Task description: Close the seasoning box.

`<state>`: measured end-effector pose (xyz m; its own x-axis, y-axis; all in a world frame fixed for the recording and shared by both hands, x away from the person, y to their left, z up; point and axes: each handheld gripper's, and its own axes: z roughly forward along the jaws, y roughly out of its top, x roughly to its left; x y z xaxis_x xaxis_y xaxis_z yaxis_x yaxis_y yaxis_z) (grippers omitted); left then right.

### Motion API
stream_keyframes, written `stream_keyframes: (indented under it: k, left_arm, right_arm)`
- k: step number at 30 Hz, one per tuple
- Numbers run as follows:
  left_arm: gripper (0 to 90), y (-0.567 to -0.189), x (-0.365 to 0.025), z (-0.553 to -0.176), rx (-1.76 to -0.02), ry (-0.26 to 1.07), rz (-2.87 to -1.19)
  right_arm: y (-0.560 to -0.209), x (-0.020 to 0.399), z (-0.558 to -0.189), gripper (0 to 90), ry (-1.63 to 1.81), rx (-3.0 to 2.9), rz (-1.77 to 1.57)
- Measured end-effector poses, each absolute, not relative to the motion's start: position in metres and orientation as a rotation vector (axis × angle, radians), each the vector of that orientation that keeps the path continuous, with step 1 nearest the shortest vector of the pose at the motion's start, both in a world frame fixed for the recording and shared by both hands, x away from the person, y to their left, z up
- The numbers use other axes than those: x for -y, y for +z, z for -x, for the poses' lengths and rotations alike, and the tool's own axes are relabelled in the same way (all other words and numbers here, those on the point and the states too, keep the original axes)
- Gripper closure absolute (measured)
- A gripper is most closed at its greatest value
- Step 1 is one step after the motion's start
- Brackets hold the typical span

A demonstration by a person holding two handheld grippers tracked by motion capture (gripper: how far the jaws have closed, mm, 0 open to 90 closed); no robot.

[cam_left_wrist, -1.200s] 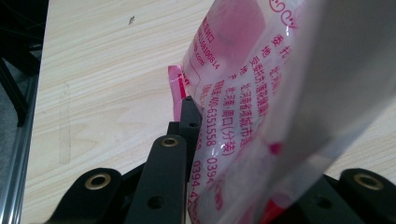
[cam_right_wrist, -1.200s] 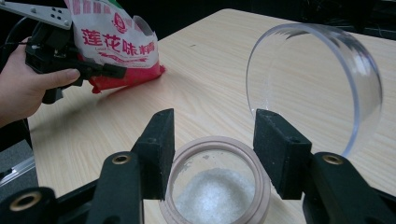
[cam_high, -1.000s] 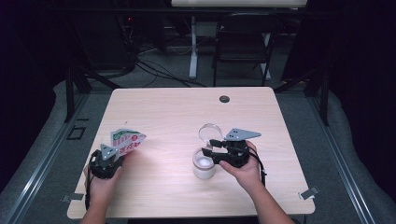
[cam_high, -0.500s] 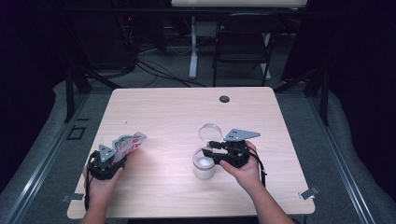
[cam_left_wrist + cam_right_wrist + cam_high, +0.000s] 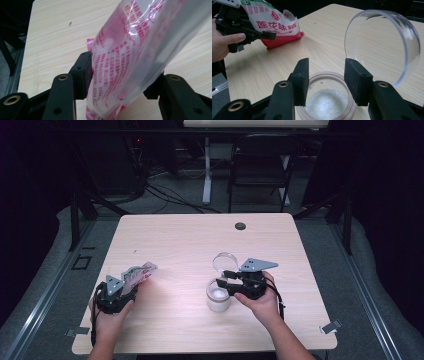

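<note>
Two grippers work at one table (image 5: 165, 235). High view: left gripper (image 5: 131, 279) with pouch (image 5: 140, 272), well left of jar (image 5: 218, 296); right gripper (image 5: 222, 279) at jar; lid (image 5: 225, 261) just behind. Left gripper view: jaws have just been opening, pouch (image 5: 140, 50) loose between. Right gripper view: jaws released, apart above jar (image 5: 327, 100); lid (image 5: 384, 42) tilted beside.
</note>
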<state>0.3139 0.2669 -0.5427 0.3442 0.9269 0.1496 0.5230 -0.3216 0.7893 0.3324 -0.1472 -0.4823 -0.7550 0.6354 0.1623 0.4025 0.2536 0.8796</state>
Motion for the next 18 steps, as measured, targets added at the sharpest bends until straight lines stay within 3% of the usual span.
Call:
stream_keyframes:
  k: [18]
  left_arm:
    - [44.1,-0.523,-0.259,-0.302,-1.22,0.786,-1.95]
  right_arm:
    - [-0.481,0.149,-0.333,63.4,1.48,-2.306,-0.966]
